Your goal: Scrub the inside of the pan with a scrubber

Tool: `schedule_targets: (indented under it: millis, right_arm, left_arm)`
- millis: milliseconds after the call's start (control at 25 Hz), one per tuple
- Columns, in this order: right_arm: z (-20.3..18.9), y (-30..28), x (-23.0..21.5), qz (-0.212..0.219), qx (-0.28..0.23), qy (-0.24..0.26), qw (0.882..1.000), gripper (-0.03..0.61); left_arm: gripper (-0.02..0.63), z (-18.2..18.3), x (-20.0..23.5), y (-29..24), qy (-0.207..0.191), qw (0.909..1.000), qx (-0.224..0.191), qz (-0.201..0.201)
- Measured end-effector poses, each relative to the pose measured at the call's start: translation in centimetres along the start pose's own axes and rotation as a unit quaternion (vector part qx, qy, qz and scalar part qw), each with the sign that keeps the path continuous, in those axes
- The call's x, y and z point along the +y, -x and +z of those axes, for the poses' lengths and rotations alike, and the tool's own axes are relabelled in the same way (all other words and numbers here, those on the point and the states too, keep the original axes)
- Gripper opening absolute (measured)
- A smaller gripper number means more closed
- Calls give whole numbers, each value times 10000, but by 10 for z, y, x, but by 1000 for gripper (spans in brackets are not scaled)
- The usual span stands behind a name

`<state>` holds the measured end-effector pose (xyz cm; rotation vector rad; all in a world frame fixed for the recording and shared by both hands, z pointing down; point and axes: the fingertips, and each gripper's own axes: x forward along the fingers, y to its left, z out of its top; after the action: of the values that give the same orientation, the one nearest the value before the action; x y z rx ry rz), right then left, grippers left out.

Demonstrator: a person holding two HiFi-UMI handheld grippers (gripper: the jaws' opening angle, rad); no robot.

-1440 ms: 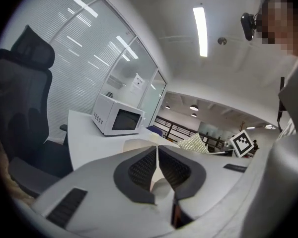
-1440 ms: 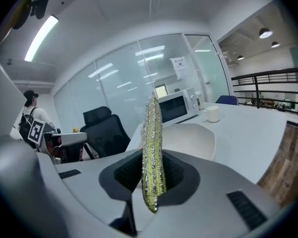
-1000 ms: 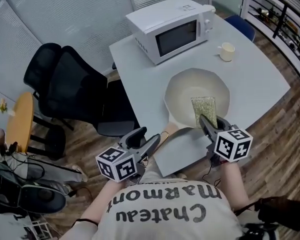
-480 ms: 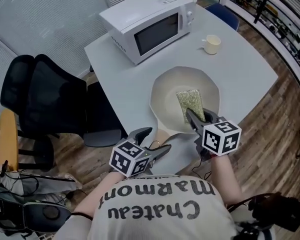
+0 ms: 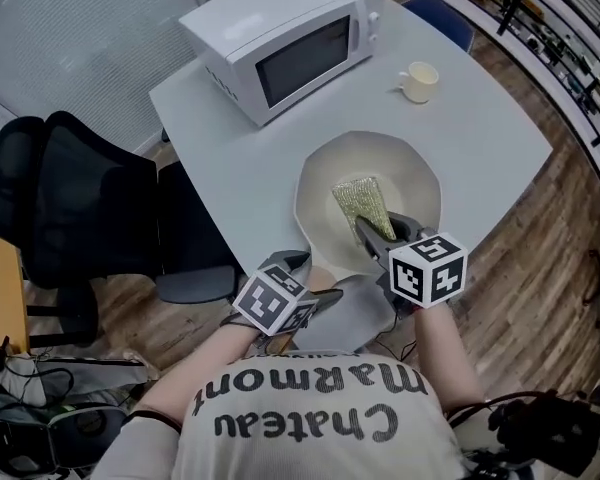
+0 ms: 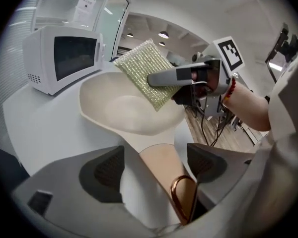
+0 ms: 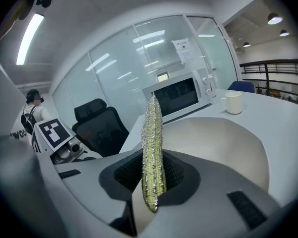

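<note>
A cream pan (image 5: pixel 405 183) sits on the grey table (image 5: pixel 230 158), its tan handle (image 5: pixel 323 275) pointing at me. A green-gold scrubber (image 5: pixel 359 202) hangs over the pan's near side, and my right gripper (image 5: pixel 372 234) is shut on it. In the right gripper view the scrubber (image 7: pixel 153 148) stands edge-on between the pads, with the pan (image 7: pixel 228 148) behind. My left gripper (image 5: pixel 308 279) is open and straddles the handle. In the left gripper view the handle (image 6: pixel 161 165) and its copper ring (image 6: pixel 183 197) lie between the wide pads, which do not press on it.
A white microwave (image 5: pixel 280 40) stands at the table's far end, with a cream cup (image 5: pixel 418 81) to its right. A black office chair (image 5: pixel 75 208) is off the table's left side. Wooden floor shows beyond the table's near and right edges.
My left gripper has dropped and swung in over the pan handle, its jaws spreading wider. My right gripper has shifted a little left with the scrubber still in it.
</note>
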<state>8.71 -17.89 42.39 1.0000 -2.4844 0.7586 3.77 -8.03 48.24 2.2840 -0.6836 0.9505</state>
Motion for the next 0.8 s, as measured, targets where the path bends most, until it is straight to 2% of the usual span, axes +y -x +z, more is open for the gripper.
schedule_targets:
  millis: [120, 320, 360, 400, 480, 800]
  right_arm:
    - [-9, -23, 6, 286, 511, 468, 9972, 58]
    - [-33, -58, 31, 1380, 1388, 923, 9763, 58]
    - [-36, -64, 34, 1542, 1495, 969, 9719, 58]
    - [-38, -70, 35, 1644, 1576, 998, 9686, 58]
    - [-37, -85, 32, 1664, 1599, 988, 9680, 58]
    - [-28, -130, 13, 1360, 1496, 816, 9759, 58]
  left_arm:
    - [397, 0, 1, -4, -92, 9999, 81, -82]
    - [379, 11, 5, 0, 458, 9968, -367, -550]
    - [363, 11, 7, 1, 470, 9962, -372, -626]
    - [320, 11, 9, 2, 443, 9962, -350, -662]
    - [282, 11, 13, 2, 365, 9966, -260, -691]
    - [297, 10, 12, 2, 81, 9973, -33, -722]
